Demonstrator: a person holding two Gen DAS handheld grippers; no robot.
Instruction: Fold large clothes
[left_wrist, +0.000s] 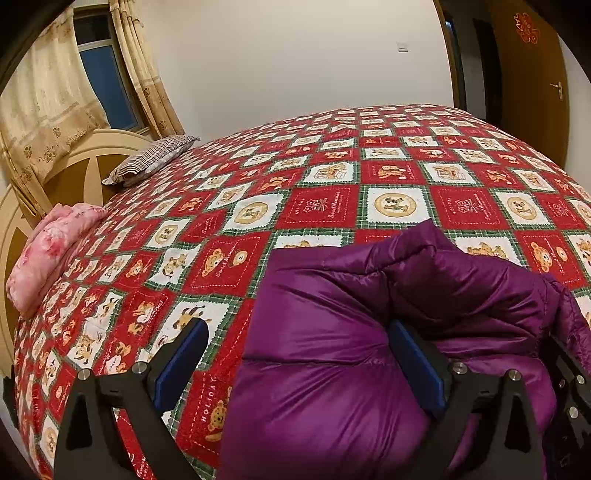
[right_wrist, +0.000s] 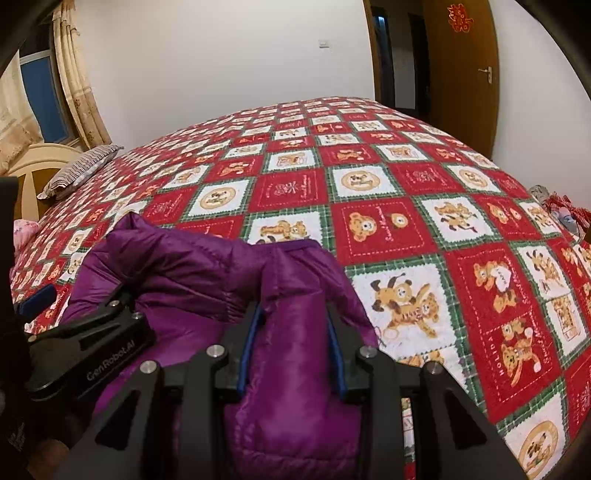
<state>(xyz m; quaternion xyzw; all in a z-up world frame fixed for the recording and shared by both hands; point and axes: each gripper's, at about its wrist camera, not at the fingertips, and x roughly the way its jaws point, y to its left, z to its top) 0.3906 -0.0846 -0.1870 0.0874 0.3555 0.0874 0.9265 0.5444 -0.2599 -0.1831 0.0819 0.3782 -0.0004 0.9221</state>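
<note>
A shiny purple puffer jacket (left_wrist: 461, 280) lies bunched on the near side of the bed. In the left wrist view my left gripper (left_wrist: 297, 326) stands wide open over the jacket's left edge. Its right blue pad digs into a fold, while its left pad hangs over bare quilt. In the right wrist view my right gripper (right_wrist: 293, 314) is shut on a raised fold of the jacket (right_wrist: 184, 258), both blue pads pressing the fabric. The left gripper (right_wrist: 77, 295) shows at the left of that view, close beside the right one.
A red, white and green quilt with bear pictures (left_wrist: 321, 206) covers the whole bed. A pink pillow (left_wrist: 48, 251) and a striped pillow (left_wrist: 151, 158) lie by the headboard at the left. A wooden door (right_wrist: 458, 74) stands beyond the far corner. Some cloth lies off the bed's right side (right_wrist: 561, 210).
</note>
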